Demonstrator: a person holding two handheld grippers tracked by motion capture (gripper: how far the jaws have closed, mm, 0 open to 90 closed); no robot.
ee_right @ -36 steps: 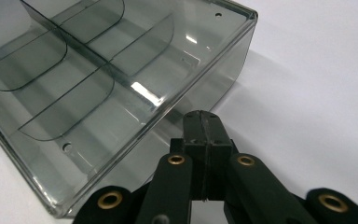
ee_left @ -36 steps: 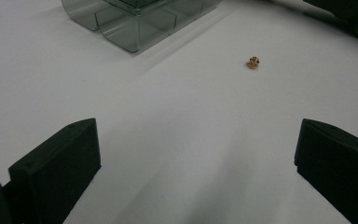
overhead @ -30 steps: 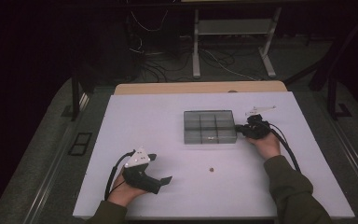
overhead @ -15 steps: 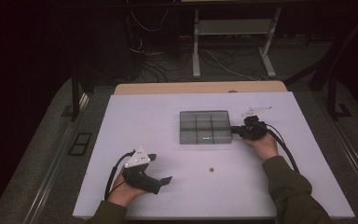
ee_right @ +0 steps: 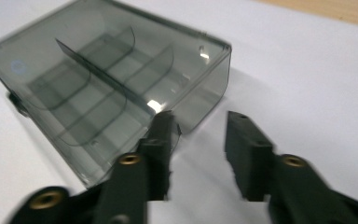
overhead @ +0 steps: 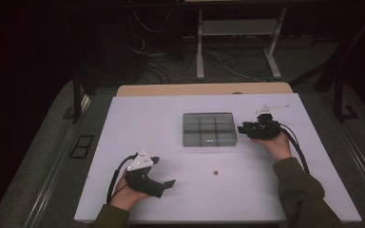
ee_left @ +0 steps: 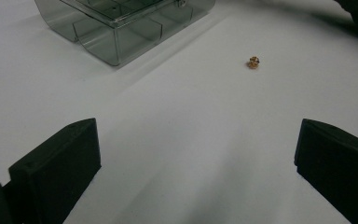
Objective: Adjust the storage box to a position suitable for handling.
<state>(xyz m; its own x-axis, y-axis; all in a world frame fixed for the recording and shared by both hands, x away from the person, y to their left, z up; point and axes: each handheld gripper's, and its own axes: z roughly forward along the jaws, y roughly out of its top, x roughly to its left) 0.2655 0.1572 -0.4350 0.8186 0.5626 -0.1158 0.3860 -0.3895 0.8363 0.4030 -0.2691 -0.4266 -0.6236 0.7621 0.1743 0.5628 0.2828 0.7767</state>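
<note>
**Box just off our right tongs**

Our right tongs [overhead: 245,129], jaws just opened and holding nothing, sat beside the smoky clear-plastic compartment box [overhead: 209,128], nearer than our left tongs [overhead: 164,172], also open, the small brass nut [ee_left: 254,61] ahead.

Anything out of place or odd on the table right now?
One small brass-coloured part lies loose on the white table, apart from the closed compartment box. Nothing looks spilled or damaged.
</note>
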